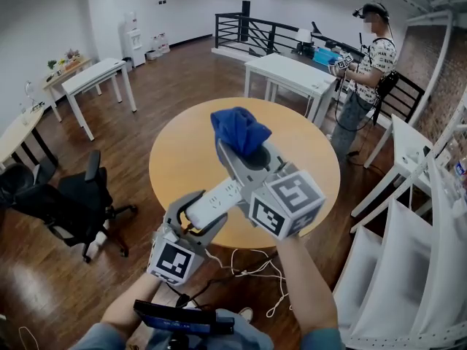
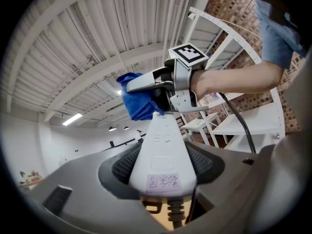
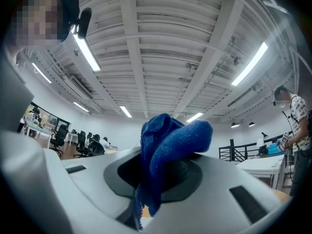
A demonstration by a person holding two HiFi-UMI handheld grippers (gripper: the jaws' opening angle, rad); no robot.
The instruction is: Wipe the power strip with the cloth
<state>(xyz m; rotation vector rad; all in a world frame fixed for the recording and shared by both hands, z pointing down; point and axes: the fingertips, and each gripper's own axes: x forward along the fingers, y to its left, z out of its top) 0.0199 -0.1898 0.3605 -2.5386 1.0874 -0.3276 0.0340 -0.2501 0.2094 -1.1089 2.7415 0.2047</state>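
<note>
The round wooden surface [image 1: 175,168] lies below both tools, and nothing rests on the part you can see. The power strip [image 2: 163,147] is held in the air over the surface's 6 o'clock edge. In the head view its length runs from about 7 o'clock up toward 1 o'clock, and its white cable [image 1: 248,265] hangs down past the rim. Your left tool [image 1: 195,214] is clamped on the cable end of the strip, with the ribbed pads bearing on both long sides. Your right tool [image 3: 165,175] is clamped on the blue cloth [image 3: 168,143], which stands out beyond the jaws as a bunched wad. In the left gripper view this wad sits at the 12 o'clock end of the strip and appears to touch its top face. The step in hand is judged to be the wipe itself, at or near the far end of a stroke. For the next move, hold the left tool steady as the anchor. Draw the cloth along the top face toward 6 o'clock with light, even pressure. Stop short of the left jaws so that the tools do not collide. Keep the wad bearing flat on the strip, since a bunched cloth can skip over the socket recesses.
</note>
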